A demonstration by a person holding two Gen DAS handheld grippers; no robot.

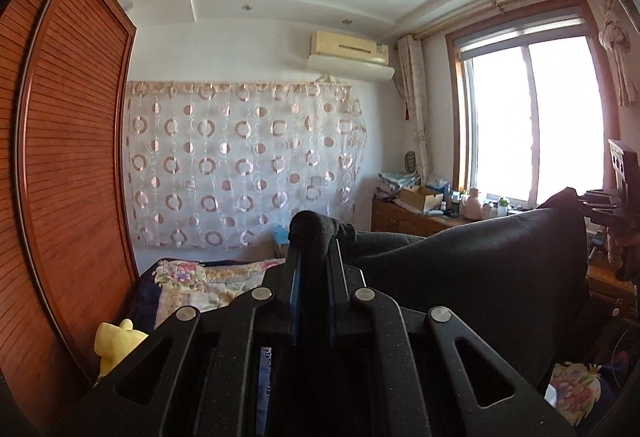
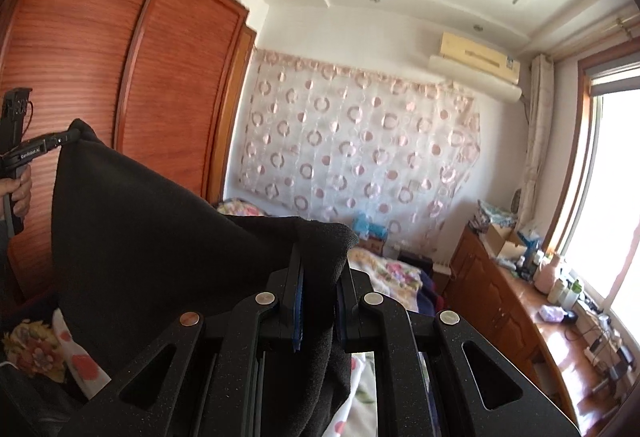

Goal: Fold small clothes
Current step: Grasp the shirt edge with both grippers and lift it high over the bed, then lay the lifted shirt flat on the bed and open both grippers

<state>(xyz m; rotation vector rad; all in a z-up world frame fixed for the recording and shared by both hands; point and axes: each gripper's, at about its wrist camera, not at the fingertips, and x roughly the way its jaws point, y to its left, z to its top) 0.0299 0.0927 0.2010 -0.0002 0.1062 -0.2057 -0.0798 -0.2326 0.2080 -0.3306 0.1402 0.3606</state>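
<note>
A dark grey knit garment is held up in the air, stretched between both grippers above the bed. My left gripper is shut on one corner of it, which bunches over the fingertips. My right gripper is shut on the other corner, and the cloth hangs down to its left. In the right wrist view the left gripper pinches the far corner at the left edge. In the left wrist view the right gripper shows at the far right.
A bed with a floral blanket lies below. A wooden louvred wardrobe stands on the left. A cluttered wooden sideboard runs under the window on the right. A yellow soft toy lies by the wardrobe.
</note>
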